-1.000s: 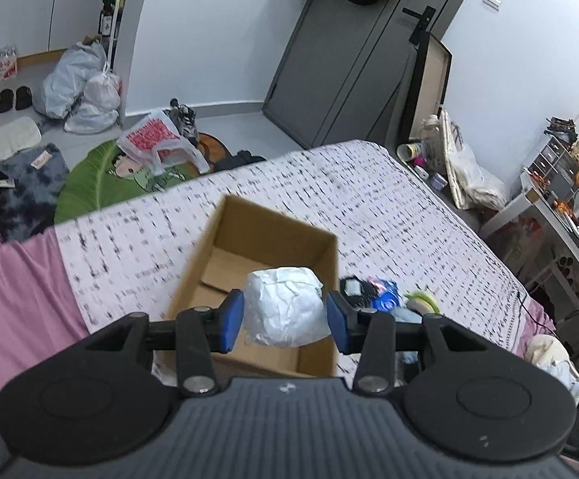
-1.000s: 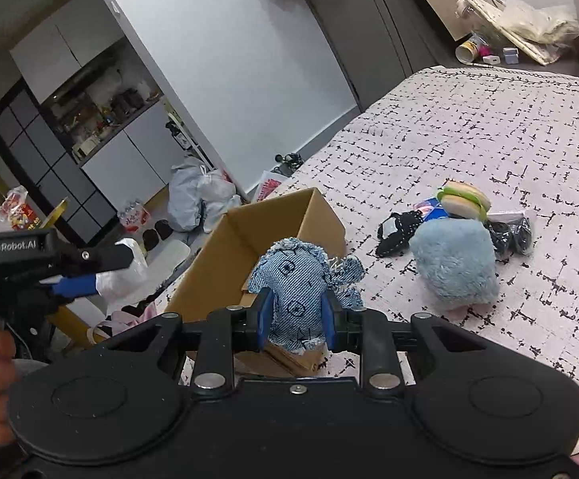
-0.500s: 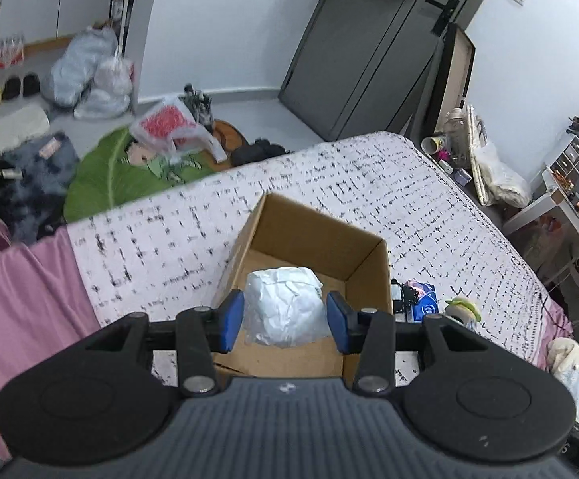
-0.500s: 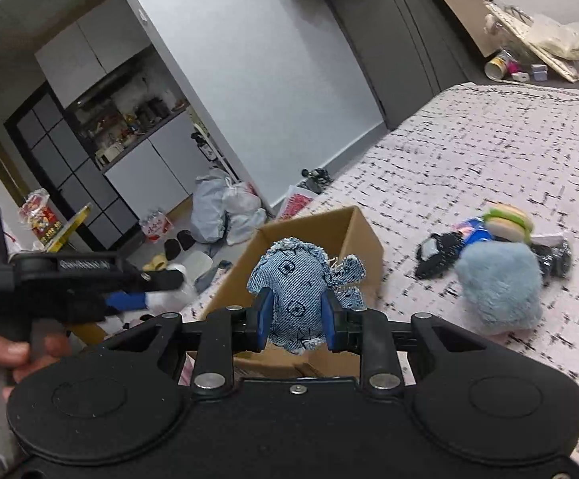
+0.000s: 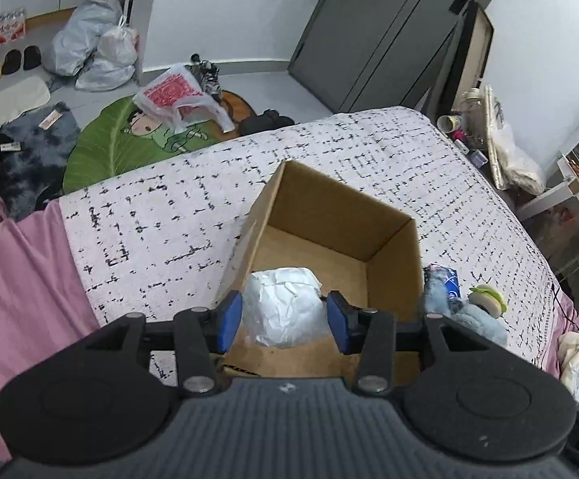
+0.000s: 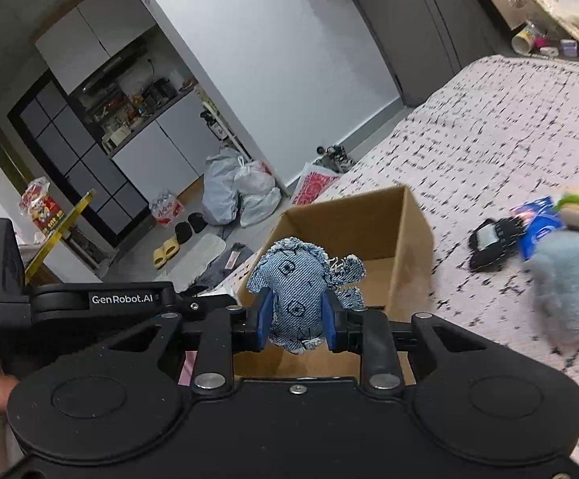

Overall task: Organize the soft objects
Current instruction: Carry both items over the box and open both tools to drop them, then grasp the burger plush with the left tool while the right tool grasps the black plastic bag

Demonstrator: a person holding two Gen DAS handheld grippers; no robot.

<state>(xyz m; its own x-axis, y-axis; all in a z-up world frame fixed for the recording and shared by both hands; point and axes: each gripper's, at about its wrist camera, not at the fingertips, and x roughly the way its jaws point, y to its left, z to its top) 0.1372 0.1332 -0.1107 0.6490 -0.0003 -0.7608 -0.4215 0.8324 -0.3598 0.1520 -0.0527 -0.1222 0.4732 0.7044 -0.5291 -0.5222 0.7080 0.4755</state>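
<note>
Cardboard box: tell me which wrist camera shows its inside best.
The left wrist view. It looks down into the cardboard box, showing its floor and inner walls, with the white bundle in the left gripper over the opening. The right wrist view shows only its rim and far walls, behind the denim toy.

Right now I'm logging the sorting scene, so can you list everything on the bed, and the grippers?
box: 1, brown cardboard, open, on the bed
white bundle: 1, white, in left gripper over the box
denim toy: 1, blue, in right gripper beside the box
fluffy toy: 1, pale blue, on the bed right of the box
burger toy: 1, green and tan, by the fluffy toy
black item: 1, on the bed
bed: 1, white with black marks
left gripper: shut
right gripper: shut
</note>
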